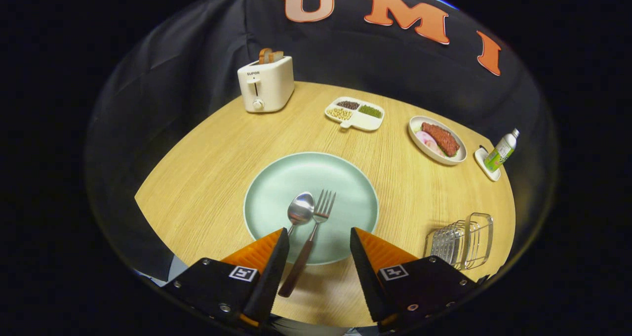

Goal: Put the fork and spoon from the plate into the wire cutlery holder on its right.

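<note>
A pale green plate [276,183] lies on the round wooden table, just ahead of my fingers. On it rest a steel spoon [300,208] and a fork [322,206] side by side, heads pointing away from me. The fork's dark handle runs back off the plate's rim and down between my fingers. The spoon's handle slips behind my left finger [269,257]. My gripper [319,237] is open, hovering above the plate's near rim, touching nothing. The wire cutlery holder [464,239] stands to the right of the plate, beside my right finger.
A white toaster [265,84] with bread stands at the far left. A divided dish of beans [354,112], an oval plate of food [437,139] and a green bottle [501,150] on a small tray line the far right side of the table.
</note>
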The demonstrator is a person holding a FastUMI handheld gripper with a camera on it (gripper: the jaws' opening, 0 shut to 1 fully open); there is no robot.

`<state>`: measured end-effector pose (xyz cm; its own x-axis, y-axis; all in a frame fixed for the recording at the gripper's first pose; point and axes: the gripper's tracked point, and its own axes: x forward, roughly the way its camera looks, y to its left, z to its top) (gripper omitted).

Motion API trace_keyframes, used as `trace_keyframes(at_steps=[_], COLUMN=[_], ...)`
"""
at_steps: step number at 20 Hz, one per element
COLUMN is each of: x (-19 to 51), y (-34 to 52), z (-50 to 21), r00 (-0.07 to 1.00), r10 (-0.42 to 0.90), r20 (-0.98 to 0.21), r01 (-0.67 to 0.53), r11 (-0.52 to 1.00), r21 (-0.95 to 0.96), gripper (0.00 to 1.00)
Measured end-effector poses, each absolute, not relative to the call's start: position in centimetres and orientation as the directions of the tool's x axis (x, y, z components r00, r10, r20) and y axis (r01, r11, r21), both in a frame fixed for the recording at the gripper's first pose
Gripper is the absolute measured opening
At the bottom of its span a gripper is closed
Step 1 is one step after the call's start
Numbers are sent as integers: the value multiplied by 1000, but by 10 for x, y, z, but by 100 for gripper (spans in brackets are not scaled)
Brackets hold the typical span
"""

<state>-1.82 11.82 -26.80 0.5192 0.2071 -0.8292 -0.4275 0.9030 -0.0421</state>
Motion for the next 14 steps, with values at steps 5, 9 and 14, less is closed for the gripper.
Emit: trace_keyframes(at_steps=[5, 9, 14], x=[-39, -44, -35], y=[116, 107, 114], z=[-292, -303, -299], r00=[344, 263, 249], r10=[169, 124, 117], r20=[-923, -957, -961], r01=[-423, -401, -406], r11=[906, 916, 914], r21=[9, 8, 6], gripper=[67, 58, 40])
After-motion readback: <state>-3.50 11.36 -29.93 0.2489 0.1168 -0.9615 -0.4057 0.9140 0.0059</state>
